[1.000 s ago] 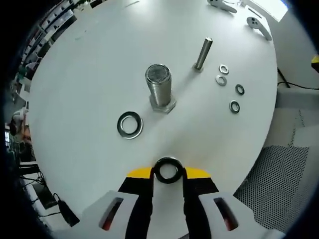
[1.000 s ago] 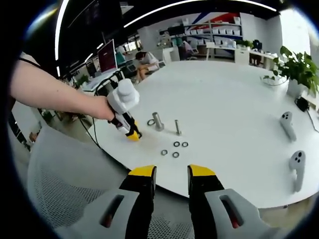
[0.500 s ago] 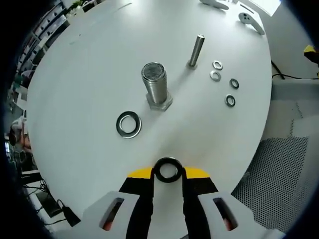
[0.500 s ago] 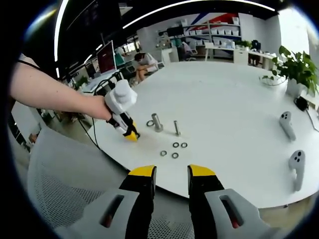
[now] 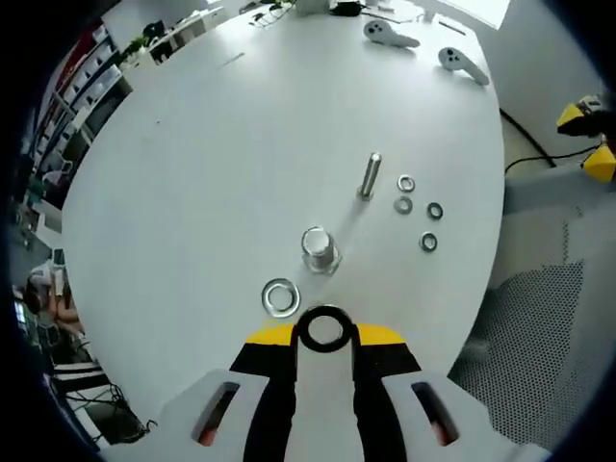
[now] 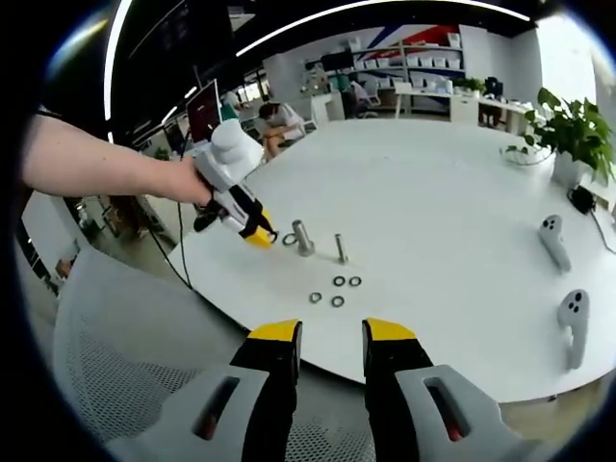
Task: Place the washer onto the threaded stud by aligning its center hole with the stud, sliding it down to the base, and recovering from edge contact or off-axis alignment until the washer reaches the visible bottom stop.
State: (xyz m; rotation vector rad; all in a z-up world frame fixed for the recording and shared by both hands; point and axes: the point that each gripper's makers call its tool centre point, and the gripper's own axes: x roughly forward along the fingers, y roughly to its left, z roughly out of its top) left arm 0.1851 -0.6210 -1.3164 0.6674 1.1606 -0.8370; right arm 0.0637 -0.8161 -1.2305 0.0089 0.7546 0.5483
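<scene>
My left gripper (image 5: 324, 339) is shut on a dark washer (image 5: 324, 328), held flat between its yellow-tipped jaws, high above the white table (image 5: 212, 173). Just beyond the washer stands the thick threaded stud (image 5: 319, 250) on its hex base, with a large steel washer (image 5: 280, 296) lying to its left. In the right gripper view a hand holds the left gripper (image 6: 258, 234) in the air just left of the thick stud (image 6: 304, 236). My right gripper (image 6: 332, 337) stands open off the table's near edge, with nothing between its jaws.
A thin stud (image 5: 370, 176) stands past the thick one, with several small washers (image 5: 418, 210) to its right. Two white controllers (image 5: 423, 46) lie at the far side. A mesh chair (image 6: 125, 366) sits below the table edge. A plant (image 6: 577, 135) stands far right.
The left gripper has risen from the table with the dark washer in it, so the studs look smaller and nearer its jaws. The right gripper has stayed put.
</scene>
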